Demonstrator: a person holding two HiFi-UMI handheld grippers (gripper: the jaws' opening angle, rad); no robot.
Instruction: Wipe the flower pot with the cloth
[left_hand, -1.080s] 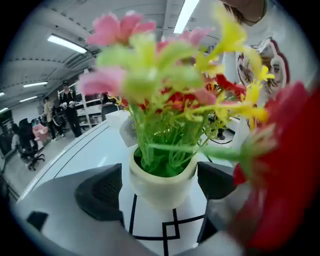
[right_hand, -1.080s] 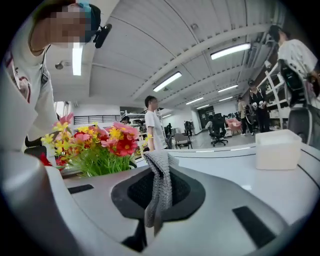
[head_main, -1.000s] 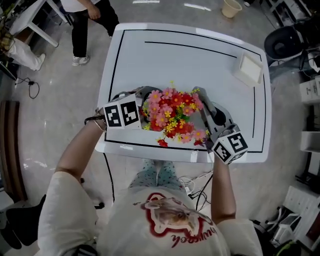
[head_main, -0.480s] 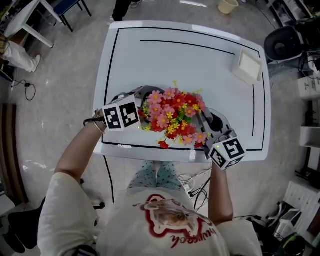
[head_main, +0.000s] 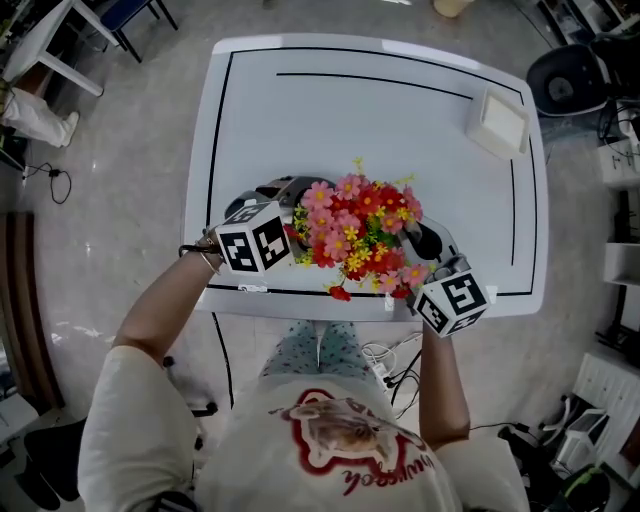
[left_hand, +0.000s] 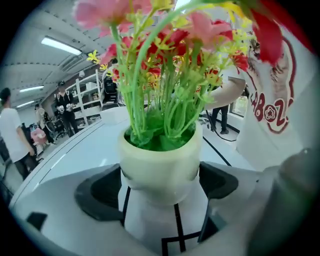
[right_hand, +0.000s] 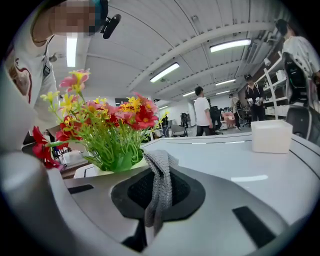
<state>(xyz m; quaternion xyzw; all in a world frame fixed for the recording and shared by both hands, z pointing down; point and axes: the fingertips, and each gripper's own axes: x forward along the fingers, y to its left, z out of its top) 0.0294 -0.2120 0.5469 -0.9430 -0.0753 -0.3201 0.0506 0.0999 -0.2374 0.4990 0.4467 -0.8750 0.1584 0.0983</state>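
A cream flower pot (left_hand: 160, 160) with pink, red and yellow flowers (head_main: 358, 235) stands on the white table (head_main: 380, 120) near its front edge. From the left, my left gripper (head_main: 285, 205) reaches in, and in the left gripper view this gripper (left_hand: 159, 189) is shut on the pot's lower body, a dark pad on each side. At the pot's right side is my right gripper (head_main: 418, 240), and in its own view this gripper (right_hand: 157, 192) is shut on a grey knitted cloth (right_hand: 160, 187) that hangs in a fold. Beyond it the flowers (right_hand: 107, 125) stand just left of the jaws.
A white box (head_main: 497, 125) sits at the table's back right corner, also in the right gripper view as a white box (right_hand: 271, 136). Black lines frame the tabletop. Chairs, shelves and several people stand around the room. My body is close against the front edge.
Both grippers have shifted slightly toward me and closer in on the pot. The pot has hardly moved. A person standing behind the table has left the view.
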